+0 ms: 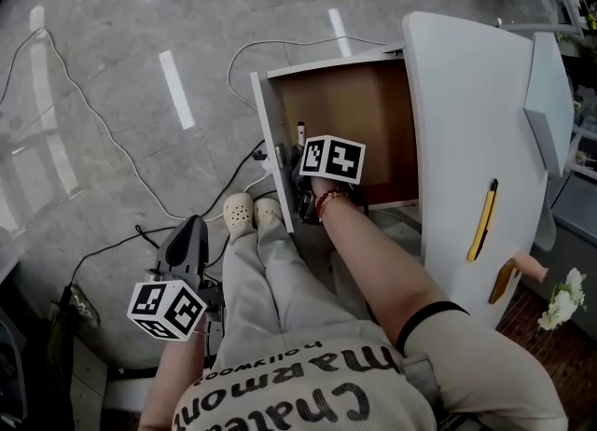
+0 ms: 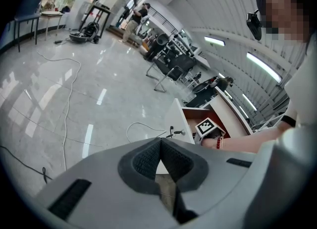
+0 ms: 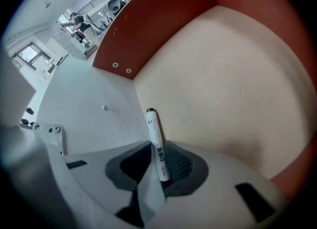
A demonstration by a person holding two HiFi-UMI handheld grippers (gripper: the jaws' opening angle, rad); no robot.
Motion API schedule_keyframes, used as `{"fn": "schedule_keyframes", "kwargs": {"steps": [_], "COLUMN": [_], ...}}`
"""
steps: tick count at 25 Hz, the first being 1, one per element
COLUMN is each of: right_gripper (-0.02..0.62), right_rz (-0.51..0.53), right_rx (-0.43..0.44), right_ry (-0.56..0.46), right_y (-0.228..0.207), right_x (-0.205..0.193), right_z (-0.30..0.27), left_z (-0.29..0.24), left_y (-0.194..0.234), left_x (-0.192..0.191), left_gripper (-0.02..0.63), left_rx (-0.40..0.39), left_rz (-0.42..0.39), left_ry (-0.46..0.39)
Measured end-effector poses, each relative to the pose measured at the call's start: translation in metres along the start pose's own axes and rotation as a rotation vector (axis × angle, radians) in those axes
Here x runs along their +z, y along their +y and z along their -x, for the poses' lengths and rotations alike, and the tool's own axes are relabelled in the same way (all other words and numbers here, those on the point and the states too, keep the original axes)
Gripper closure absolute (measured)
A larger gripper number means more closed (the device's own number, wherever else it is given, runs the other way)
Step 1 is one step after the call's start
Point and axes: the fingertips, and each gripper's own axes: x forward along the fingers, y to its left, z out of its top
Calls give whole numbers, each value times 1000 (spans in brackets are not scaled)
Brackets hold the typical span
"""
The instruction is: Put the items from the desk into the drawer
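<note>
White desk [image 1: 466, 121], its drawer [image 1: 270, 131] pulled open. The right gripper [image 3: 157, 166] is down inside it, jaws slack around a white marker [image 3: 155, 134] (it leans on one pad). The left gripper [image 2: 159, 161] is clenched and empty, well apart.

Glossy grey floor [image 1: 93, 56] with white cable [image 1: 280, 42] looped on it, cream clogs [image 1: 239, 213] on the person's feet, white flowers [image 1: 565, 297] lower right, black chairs [image 2: 174, 65] far back.
</note>
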Motion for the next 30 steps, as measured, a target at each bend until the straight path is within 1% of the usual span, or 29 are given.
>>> {"fn": "schedule_keyframes", "kwargs": {"steps": [7, 12, 15, 20, 24, 26, 30], "right_gripper": [500, 500, 479, 480, 482, 493, 512], "right_rz": [5, 10, 9, 25, 23, 34, 115], "right_rx": [-10, -11, -5, 8, 30, 42, 81], "right_ry": [-15, 0, 20, 52, 47, 34, -1], "right_y": [0, 0, 2, 10, 22, 32, 60], "right_x": [0, 0, -1, -3, -3, 1, 7], "right_z": [1, 2, 4, 15, 33, 48, 92], "left_z": [6, 13, 17, 24, 32, 36, 48], "left_y": [-12, -18, -22, -35, -45, -52, -76], "left_x": [3, 14, 22, 35, 49, 61, 87], "left_gripper": [604, 604, 604, 604, 604, 604, 604], "left_rx": [-7, 0, 6, -4, -15, -24, -48], "left_rz": [-3, -16, -17, -30, -40, -42, -50], "left_ry": [-6, -27, -43, -62, -81, -95, -132]}}
